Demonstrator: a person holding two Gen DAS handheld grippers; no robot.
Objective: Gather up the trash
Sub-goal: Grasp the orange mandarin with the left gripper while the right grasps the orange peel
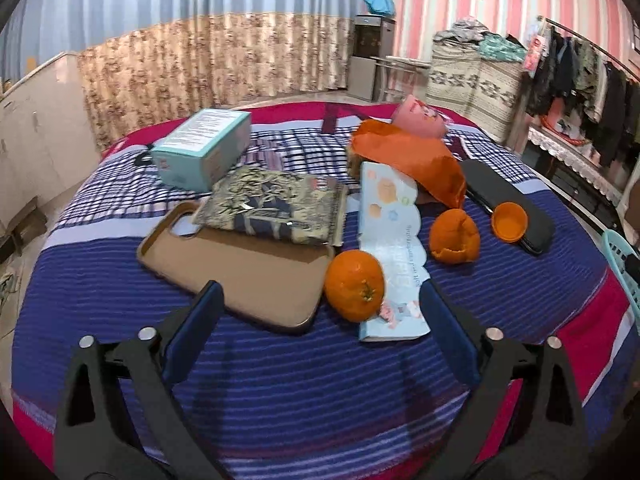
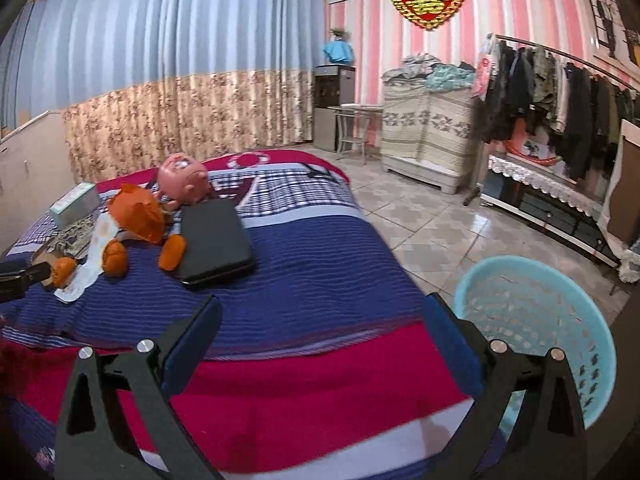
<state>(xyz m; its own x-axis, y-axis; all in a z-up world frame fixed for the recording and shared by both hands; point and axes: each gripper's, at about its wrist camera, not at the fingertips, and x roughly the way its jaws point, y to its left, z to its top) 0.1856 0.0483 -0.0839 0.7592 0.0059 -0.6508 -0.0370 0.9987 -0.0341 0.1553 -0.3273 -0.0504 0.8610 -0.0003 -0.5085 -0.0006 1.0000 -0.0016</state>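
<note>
Left gripper (image 1: pixel 320 300): was held wide open just above the bedspread (image 1: pixel 280 380), with nothing between its fingers
Right gripper (image 2: pixel 324 316): was likewise spread wide and empty, held over the bed's near edge
Basket (image 2: pixel 592 320): a pale blue perforated basket was seen on the floor just beside the bed, close to the right gripper; it is judged to be where the trash belongs
Nearest fruit (image 1: pixel 354 284): 1 whole-looking mandarin was found just ahead of the left gripper, touching a printed paper pack (image 1: pixel 394 256)
Phone case (image 1: pixel 240 272): a tan case was laid left of the mandarin, partly under a patterned pouch (image 1: pixel 272 208)
Peel (image 1: pixel 454 236): 1 hollow mandarin peel was seen beyond the pack, with an orange cap-like piece (image 1: pixel 509 222) resting on a black case (image 1: pixel 504 196)
Orange wrapper (image 1: pixel 408 160): crumpled orange paper was draped farther back
Far items: a teal box (image 1: pixel 204 152) and a pink toy (image 1: pixel 420 118) were set well behind
Step in hand: the approach to a first piece is judged to be under way; nothing had been grasped
Next move: closing on the peel or wrapper, not the fruit, would be called for, then carrying it to the basket
</note>
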